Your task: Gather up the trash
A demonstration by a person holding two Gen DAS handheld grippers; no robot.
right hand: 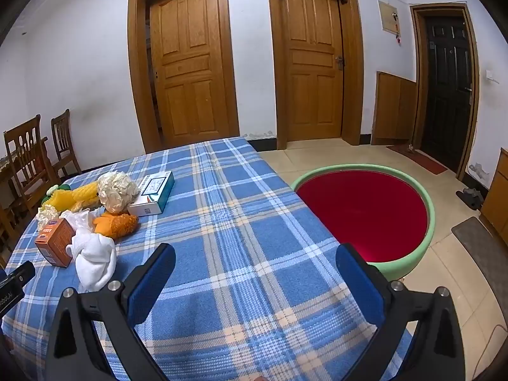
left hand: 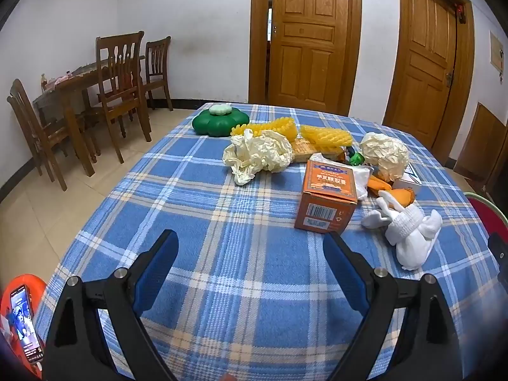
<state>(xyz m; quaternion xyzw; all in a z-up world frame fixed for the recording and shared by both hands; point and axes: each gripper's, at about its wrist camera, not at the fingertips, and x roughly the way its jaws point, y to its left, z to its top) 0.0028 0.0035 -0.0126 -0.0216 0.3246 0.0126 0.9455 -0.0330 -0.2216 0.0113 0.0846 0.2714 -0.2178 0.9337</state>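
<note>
A heap of trash lies on the blue plaid tablecloth [left hand: 222, 238]. It holds an orange carton [left hand: 327, 200], a white crumpled cloth [left hand: 409, 238], two cream paper wads [left hand: 258, 155] [left hand: 385, 155], yellow foam netting [left hand: 324, 136] and orange peel [left hand: 400, 193]. My left gripper [left hand: 250, 244] is open and empty, just short of the carton. My right gripper [right hand: 254, 257] is open and empty over the cloth, right of the white cloth [right hand: 95, 260] and carton [right hand: 55, 246]. A red basin with a green rim [right hand: 365, 212] sits beside the table's right edge.
A green flower-shaped box [left hand: 219, 120] sits at the table's far left. A white and teal box [right hand: 155, 193] lies behind the heap. Wooden chairs [left hand: 120, 95] and a table stand to the left. A phone [left hand: 25, 324] rests on an orange stool.
</note>
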